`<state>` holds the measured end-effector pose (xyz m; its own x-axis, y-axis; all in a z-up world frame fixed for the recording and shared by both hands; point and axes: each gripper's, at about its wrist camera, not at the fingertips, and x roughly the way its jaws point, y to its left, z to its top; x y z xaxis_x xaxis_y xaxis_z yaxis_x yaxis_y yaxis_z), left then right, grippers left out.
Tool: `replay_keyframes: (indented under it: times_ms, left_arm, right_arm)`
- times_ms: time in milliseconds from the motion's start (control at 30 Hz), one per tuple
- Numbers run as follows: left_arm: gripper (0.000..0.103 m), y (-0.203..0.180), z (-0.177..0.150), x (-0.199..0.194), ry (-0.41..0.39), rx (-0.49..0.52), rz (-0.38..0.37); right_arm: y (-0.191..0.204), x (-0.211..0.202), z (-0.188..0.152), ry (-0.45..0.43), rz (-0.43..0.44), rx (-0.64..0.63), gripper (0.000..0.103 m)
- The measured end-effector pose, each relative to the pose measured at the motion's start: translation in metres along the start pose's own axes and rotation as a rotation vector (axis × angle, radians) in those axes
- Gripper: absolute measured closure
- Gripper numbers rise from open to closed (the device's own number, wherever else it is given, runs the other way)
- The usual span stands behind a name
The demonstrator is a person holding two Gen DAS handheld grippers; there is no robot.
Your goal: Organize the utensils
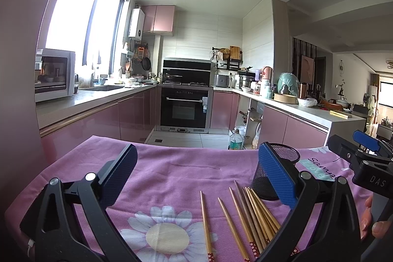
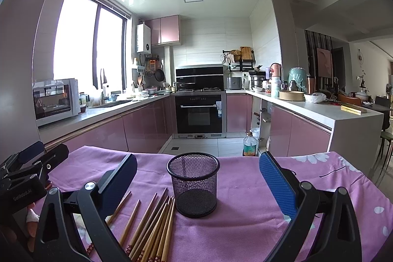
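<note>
Each gripper, the left gripper (image 1: 197, 172) and the right gripper (image 2: 197, 177), has black plastic arms with triangular cut-outs, silver round pivot screws and blue textured finger pads (image 1: 275, 178), with white "DAS" and "GenRobot.AI" lettering on the housings and bare skin on the hand (image 1: 373, 220).

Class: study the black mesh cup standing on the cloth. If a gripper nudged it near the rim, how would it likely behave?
The mesh cup looks empty and thin-walled, so it is probably light and would slide or tip easily. It stands taller than its base on soft cloth, so a high push likely topples it. Once on its round side, it may roll toward the chopsticks.
</note>
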<state>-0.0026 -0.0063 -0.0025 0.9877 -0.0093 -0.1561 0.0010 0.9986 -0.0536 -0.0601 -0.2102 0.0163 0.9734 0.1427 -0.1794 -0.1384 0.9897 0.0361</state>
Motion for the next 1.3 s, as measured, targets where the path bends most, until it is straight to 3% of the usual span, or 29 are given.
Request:
replay_keyframes:
  times_ms: [1300]
  left_arm:
    - [0.006, -0.0016, -0.0005, -0.0005, 0.007, -0.003, -0.001]
  right_arm:
    - [0.0029, 0.0019, -0.0009, 0.001, 0.004, 0.0, 0.007]
